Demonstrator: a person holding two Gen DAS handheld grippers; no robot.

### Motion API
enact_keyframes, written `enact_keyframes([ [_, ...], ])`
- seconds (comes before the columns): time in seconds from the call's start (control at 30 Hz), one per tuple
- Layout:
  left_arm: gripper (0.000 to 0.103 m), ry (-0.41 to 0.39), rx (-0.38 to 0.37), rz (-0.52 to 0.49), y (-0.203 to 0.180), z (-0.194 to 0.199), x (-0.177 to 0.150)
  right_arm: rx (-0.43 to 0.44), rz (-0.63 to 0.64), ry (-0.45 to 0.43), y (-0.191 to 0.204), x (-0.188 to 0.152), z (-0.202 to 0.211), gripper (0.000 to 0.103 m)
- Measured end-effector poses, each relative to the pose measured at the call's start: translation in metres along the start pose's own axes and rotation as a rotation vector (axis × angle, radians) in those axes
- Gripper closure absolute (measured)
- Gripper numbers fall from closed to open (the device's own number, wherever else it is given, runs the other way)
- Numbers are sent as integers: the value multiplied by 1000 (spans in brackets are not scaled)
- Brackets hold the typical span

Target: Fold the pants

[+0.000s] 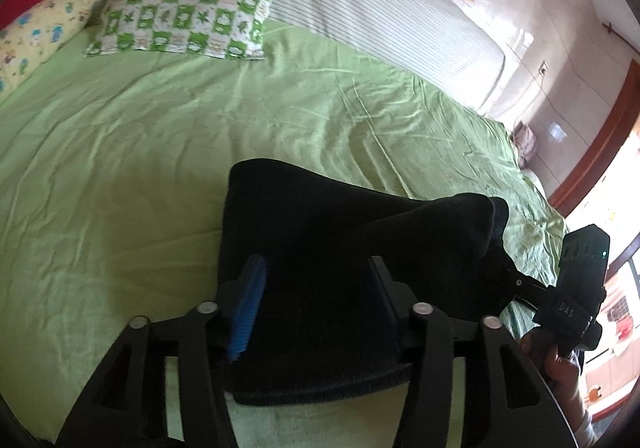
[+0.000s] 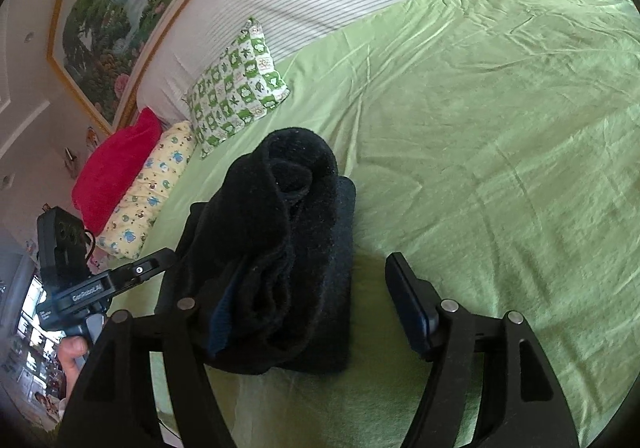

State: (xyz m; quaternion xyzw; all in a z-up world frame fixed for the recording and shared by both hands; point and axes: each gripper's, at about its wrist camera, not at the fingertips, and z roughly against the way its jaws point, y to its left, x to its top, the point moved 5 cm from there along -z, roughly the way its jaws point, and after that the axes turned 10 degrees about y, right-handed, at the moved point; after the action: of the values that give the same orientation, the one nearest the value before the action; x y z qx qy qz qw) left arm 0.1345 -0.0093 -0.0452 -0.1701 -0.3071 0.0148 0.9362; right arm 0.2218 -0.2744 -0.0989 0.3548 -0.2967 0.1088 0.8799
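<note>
Black fleece pants (image 2: 296, 248) lie as compact folded bundle on green bed sheet (image 2: 500, 152). Left gripper (image 1: 316, 304) straddles bundle, fingers wide, apparently not pinching. Right gripper (image 2: 320, 312) wide, top fold draped over its left finger (image 2: 224, 320). Late step. Next: flatten loose fold.

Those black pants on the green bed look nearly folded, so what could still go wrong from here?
1. The top layer of the black pants bulges in a loose hump instead of lying flat, so it may flop open.
2. The cloth lies between the open fingers of the left gripper and against one finger of the right gripper; pulling away could drag the fold apart.
3. The green sheet is wrinkled, so the bundle might sit unevenly.
</note>
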Motion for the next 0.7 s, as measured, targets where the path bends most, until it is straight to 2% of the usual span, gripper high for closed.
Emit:
enact_keyframes([
  [0.07,33,-15,35,26,5,5,-2,10,-2,-4,-1,0,1,33],
  [0.2,33,-18,0,68,15,9,-6,12,3,-12,3,-3,5,32],
  [0.33,32,-22,-1,98,26,15,-8,-3,35,-17,14,-8,12,27],
  [0.5,31,-14,-17,134,36,16,-11,20,63,-13,30,-18,20,22],
  [0.7,27,10,-60,175,44,11,-20,31,1,-10,25,-20,25,20],
])
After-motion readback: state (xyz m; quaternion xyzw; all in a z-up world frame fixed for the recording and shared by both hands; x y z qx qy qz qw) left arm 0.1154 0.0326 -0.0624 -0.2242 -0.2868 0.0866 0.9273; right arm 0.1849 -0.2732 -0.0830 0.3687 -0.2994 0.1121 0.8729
